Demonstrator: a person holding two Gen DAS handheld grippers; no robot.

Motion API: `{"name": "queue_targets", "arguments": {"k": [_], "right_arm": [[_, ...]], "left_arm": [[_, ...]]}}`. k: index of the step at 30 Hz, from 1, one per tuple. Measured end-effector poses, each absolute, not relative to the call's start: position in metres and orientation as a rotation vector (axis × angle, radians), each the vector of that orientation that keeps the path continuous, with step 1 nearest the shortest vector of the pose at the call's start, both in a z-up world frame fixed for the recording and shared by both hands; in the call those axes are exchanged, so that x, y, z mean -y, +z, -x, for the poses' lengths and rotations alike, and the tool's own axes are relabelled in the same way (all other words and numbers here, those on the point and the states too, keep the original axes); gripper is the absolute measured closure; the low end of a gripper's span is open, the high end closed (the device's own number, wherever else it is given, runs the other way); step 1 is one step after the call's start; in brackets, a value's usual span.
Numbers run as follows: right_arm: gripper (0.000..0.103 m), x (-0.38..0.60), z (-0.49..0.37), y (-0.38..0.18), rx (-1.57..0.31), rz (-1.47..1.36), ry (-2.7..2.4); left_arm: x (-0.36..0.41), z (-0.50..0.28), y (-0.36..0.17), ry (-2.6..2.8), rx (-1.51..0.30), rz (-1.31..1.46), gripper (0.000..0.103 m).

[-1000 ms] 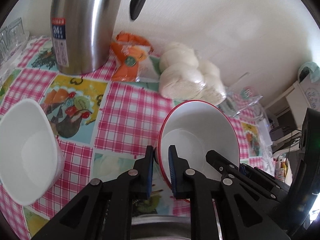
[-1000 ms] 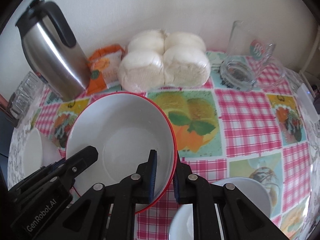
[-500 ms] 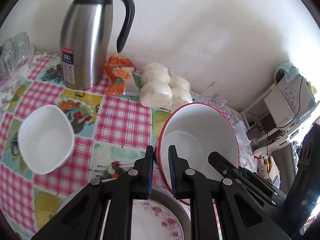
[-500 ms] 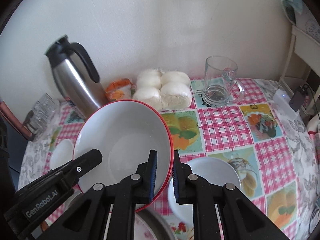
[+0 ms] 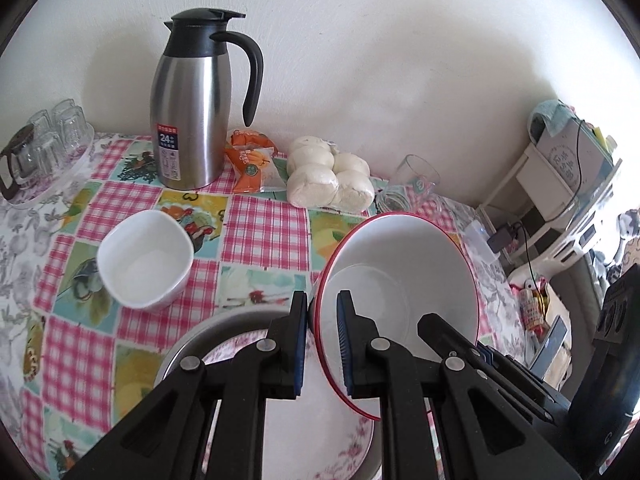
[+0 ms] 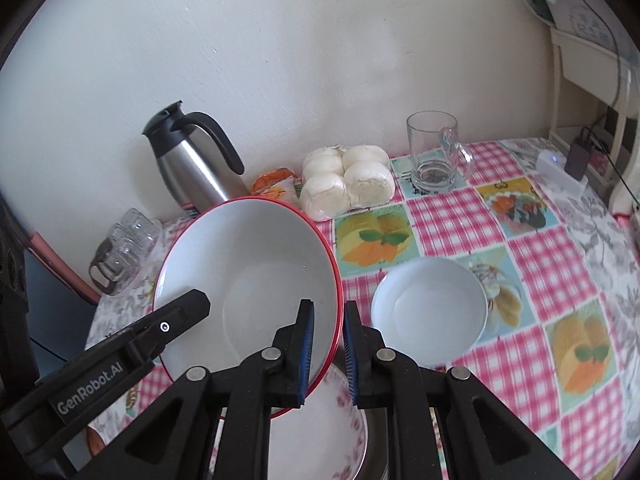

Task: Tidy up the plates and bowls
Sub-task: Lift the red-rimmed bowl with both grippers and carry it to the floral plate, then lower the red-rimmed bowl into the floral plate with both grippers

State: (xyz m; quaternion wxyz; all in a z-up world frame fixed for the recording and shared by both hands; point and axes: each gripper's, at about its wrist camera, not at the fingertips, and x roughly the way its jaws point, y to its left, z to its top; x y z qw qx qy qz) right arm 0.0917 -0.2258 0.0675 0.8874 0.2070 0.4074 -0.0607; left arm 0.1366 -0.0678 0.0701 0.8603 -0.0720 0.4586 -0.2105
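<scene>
Now: both claws clamped on red-rimmed bowl (image 5: 404, 280), held tilted above desk (image 5: 260, 232).
L claw (image 5: 322, 344) pinches its left rim, R claw (image 6: 328, 354) its right; floral plate (image 6: 320, 432) just below, small white bowl (image 6: 430, 312) right of R claw, thermos (image 5: 192, 108) far beyond.

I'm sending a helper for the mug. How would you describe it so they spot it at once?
Start at the steel jug by the wall, then pass the bag of white buns. Just beyond stands the glass mug: clear, upright, with a handle, the only see-through thing there.
</scene>
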Motion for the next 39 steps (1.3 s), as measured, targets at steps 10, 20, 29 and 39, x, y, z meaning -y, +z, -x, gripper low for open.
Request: {"name": "queue_targets", "arguments": {"k": [10, 20, 29, 39], "right_arm": [[0.087, 0.219, -0.049, 0.061, -0.842, -0.485, -0.144], [0.087, 0.216, -0.043, 0.04, -0.903, -0.533, -0.117], [0.086, 0.195, -0.051, 0.019, -0.973, -0.534, -0.083], [0.085, 0.183, -0.061, 0.008, -1.006, -0.564, -0.08]], "left_arm": [[0.072, -0.102, 0.054, -0.418, -1.005, 0.062, 0.088], [0.061, -0.095, 0.034, -0.382, -1.062, 0.081, 0.088], [0.036, -0.102, 0.014, -0.321, -1.123, 0.117, 0.088], [0.027, -0.11, 0.002, -0.298, -1.168, 0.129, 0.088]]}}
